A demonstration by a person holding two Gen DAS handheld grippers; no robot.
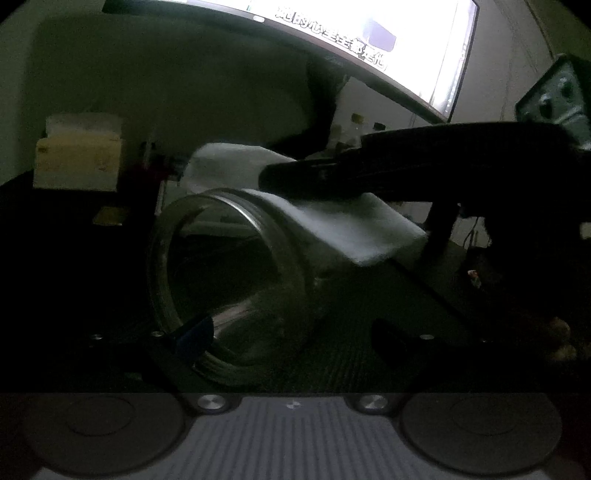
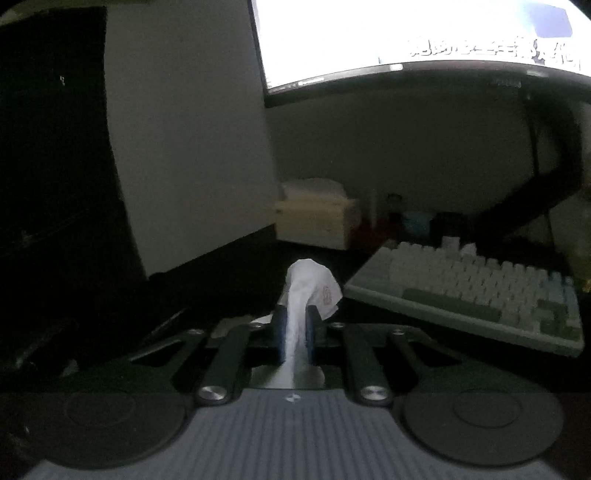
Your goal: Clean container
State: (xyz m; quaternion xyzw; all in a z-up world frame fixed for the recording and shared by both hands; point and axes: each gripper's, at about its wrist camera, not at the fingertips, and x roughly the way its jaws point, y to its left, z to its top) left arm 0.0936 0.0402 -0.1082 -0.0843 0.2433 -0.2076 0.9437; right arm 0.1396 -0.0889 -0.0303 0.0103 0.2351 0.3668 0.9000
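In the left wrist view my left gripper [image 1: 284, 332] is shut on a clear glass jar [image 1: 236, 280], held tilted with its open mouth facing left. One blue pad [image 1: 195, 336] sits inside the rim. A white tissue [image 1: 332, 221] lies across the top of the jar. My right gripper [image 1: 325, 173] reaches in from the right and holds it. In the right wrist view my right gripper [image 2: 295, 332] is shut on the same white tissue [image 2: 310, 291], which sticks out past the blue pads [image 2: 280, 332]. The jar is out of sight in this view.
A bright curved monitor [image 1: 388, 40] hangs above the dark desk; it also shows in the right wrist view [image 2: 406, 33]. A white and green keyboard [image 2: 480, 288] lies at the right. A tissue box [image 2: 317, 218] stands at the back, also seen from the left wrist [image 1: 77, 155].
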